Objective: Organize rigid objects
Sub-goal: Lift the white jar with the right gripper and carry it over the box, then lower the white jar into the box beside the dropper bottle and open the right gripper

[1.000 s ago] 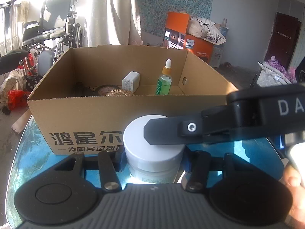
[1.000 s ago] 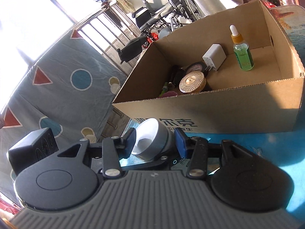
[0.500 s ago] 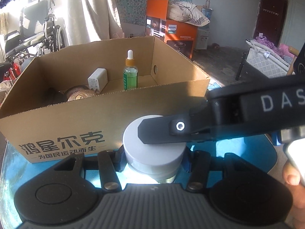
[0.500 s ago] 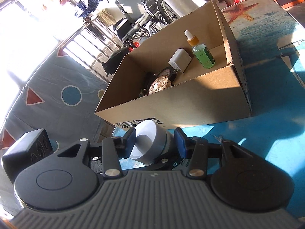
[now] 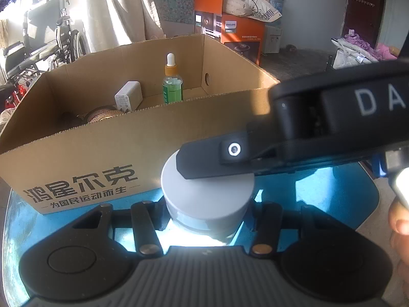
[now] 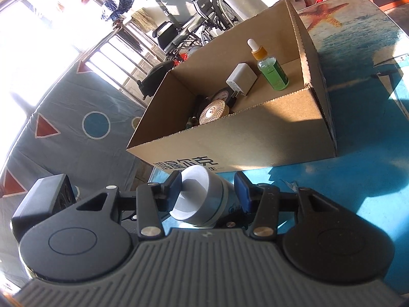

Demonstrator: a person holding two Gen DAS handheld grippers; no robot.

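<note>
Both claws clamp one white jar (image 5: pixel 207 199) just before the cardboard box (image 5: pixel 107 151) on the desk (image 6: pixel 358 179): left claw (image 5: pixel 208 215) its base, right claw (image 6: pixel 208 194) its lid; lift together, keep it level

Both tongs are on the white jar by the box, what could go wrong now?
The left tongs grip the jar while the right tongs reach across its lid; uneven moves could drop it. The box has a tall near wall that could catch the jar. Inside, the upright dropper bottle could get knocked over.
</note>
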